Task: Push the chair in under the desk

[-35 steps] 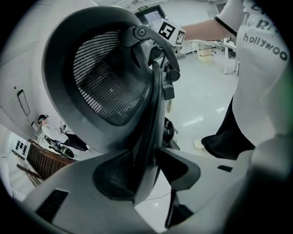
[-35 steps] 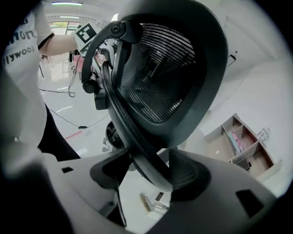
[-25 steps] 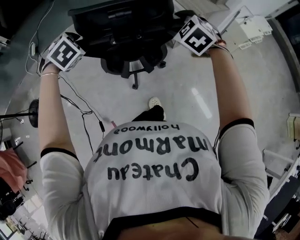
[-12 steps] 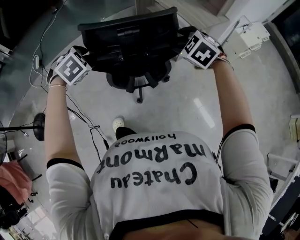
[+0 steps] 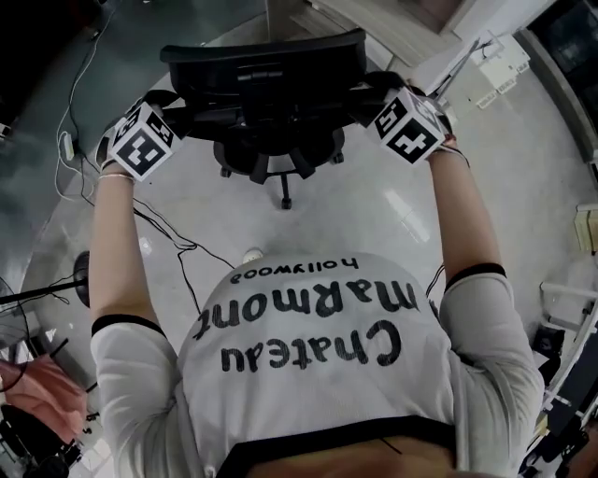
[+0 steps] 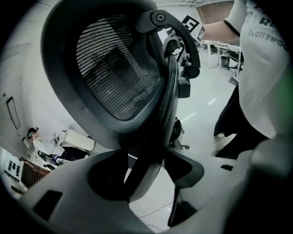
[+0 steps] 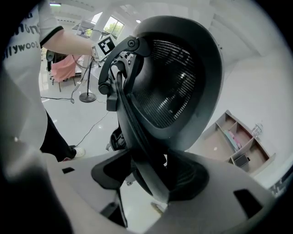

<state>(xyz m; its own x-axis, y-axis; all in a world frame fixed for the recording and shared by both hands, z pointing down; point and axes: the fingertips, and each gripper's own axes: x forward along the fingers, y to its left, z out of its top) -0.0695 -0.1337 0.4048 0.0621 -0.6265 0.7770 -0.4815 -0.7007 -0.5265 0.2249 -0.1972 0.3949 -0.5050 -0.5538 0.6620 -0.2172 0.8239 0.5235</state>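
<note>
The black mesh office chair (image 5: pixel 262 84) stands in front of me on its star base (image 5: pixel 280 163), its back toward me. My left gripper (image 5: pixel 182 117) is at the backrest's left edge and my right gripper (image 5: pixel 369 93) at its right edge. In the left gripper view the backrest (image 6: pixel 114 73) rim runs between the left gripper (image 6: pixel 151 169) jaws, which are opening while still touching it. In the right gripper view the backrest (image 7: pixel 169 87) rim sits between the right gripper (image 7: pixel 153 176) jaws, which are closing on it. A tan surface (image 5: pixel 392 23) beyond the chair may be the desk.
Black cables (image 5: pixel 168 233) trail over the glossy floor at left, with a power strip (image 5: pixel 65 145) and a round stand base (image 5: pixel 82 275). White boxes (image 5: pixel 495 70) lie at upper right. My shoe (image 5: pixel 252 254) is just behind the chair base.
I have stepped forward with the chair: the floor has slid back beneath it and more tan surface shows beyond. Both grippers stay at the backrest's edges.
</note>
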